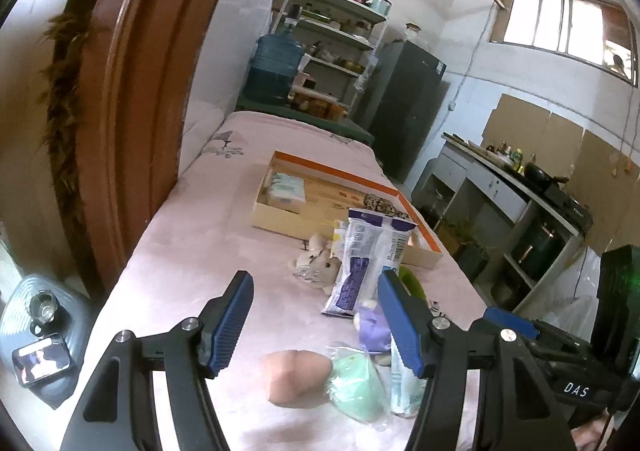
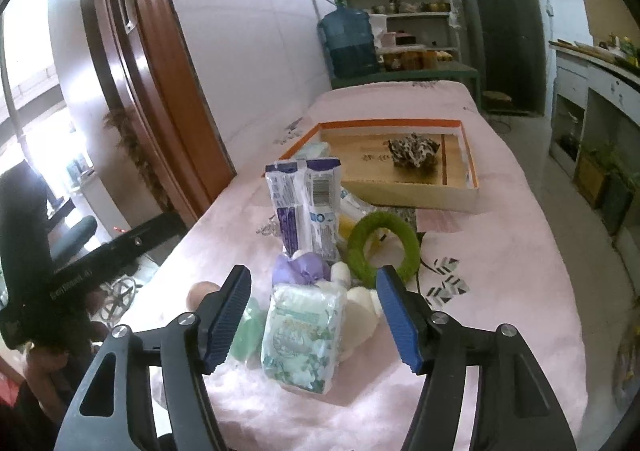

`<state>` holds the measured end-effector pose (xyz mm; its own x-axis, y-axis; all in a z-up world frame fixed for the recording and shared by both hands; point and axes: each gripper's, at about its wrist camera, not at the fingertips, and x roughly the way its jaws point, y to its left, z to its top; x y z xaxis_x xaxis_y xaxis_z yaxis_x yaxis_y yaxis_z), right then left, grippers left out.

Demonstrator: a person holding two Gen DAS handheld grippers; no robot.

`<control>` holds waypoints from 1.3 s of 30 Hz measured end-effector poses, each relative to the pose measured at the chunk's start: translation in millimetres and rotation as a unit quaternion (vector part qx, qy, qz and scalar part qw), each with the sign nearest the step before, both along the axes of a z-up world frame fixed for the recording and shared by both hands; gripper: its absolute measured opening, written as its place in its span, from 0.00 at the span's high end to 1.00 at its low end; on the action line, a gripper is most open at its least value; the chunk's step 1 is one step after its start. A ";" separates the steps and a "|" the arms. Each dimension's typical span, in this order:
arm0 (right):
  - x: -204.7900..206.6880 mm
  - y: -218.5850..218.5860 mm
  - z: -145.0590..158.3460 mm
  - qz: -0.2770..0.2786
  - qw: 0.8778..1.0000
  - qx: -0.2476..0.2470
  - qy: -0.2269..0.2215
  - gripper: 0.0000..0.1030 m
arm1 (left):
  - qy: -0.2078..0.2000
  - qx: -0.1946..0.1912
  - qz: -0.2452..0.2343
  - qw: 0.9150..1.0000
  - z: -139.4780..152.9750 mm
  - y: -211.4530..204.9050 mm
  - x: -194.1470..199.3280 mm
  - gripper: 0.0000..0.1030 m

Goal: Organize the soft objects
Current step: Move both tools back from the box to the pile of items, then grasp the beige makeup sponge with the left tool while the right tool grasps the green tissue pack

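Right gripper (image 2: 314,319), jaws spread wide, frames the tissue pack (image 2: 302,335) — light, squashy, slick-wrapped; pinch its middle; left gripper (image 1: 316,327) likewise released.

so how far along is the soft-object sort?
Done: a tissue pack and a patterned scrunchie lie in the box. In hand: nothing; the right gripper is open around another tissue pack. Left: green ring, wipes packet, plush toys.

The letters "DAS" stand in white on the black body of the right gripper (image 1: 576,387). The words on the packets and in the box are too blurry to read.
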<state>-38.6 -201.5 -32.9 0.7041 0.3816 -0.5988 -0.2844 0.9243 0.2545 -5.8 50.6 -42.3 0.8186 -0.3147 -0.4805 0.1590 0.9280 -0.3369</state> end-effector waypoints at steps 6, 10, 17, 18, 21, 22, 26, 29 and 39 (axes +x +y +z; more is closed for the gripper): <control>-1.5 5.0 -8.1 0.001 1.000 -0.008 0.013 0.29 | 0.002 -0.004 0.000 1.000 -8.7 6.8 -7.2 0.38; -2.3 10.6 -17.9 0.005 1.000 -0.010 0.026 0.29 | 0.008 -0.007 -0.004 1.000 -16.8 10.1 -11.5 0.38; -4.2 12.6 -33.5 0.004 0.999 -0.007 0.050 0.29 | 0.023 0.001 -0.021 1.000 -35.6 11.4 -18.1 0.38; -4.3 12.6 -34.5 0.004 0.999 -0.006 0.051 0.29 | 0.028 0.004 -0.024 0.999 -39.4 10.1 -17.9 0.38; -4.5 12.9 -37.0 0.003 0.998 -0.003 0.057 0.29 | 0.037 0.008 -0.028 0.999 -45.8 7.6 -17.0 0.38; -4.7 13.0 -37.8 0.004 0.998 -0.002 0.059 0.29 | 0.039 0.008 -0.029 0.999 -47.5 6.8 -16.1 0.38; -5.3 14.6 -40.4 0.006 0.998 -0.002 0.063 0.29 | 0.042 0.010 -0.030 0.999 -50.7 3.7 -12.9 0.38; -4.1 14.5 -42.7 0.007 0.998 0.001 0.067 0.29 | 0.046 0.010 -0.030 0.998 -54.1 2.1 -10.0 0.38; -0.1 15.2 -49.9 0.010 0.997 0.007 0.080 0.29 | 0.070 0.014 -0.040 0.997 -69.5 -4.4 9.7 0.38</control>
<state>-38.7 -186.3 -82.8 0.5919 0.4036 -0.6977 -0.2578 0.9149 0.3106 3.9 46.1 -111.8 0.7159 -0.3604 -0.5981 0.1858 0.9240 -0.3343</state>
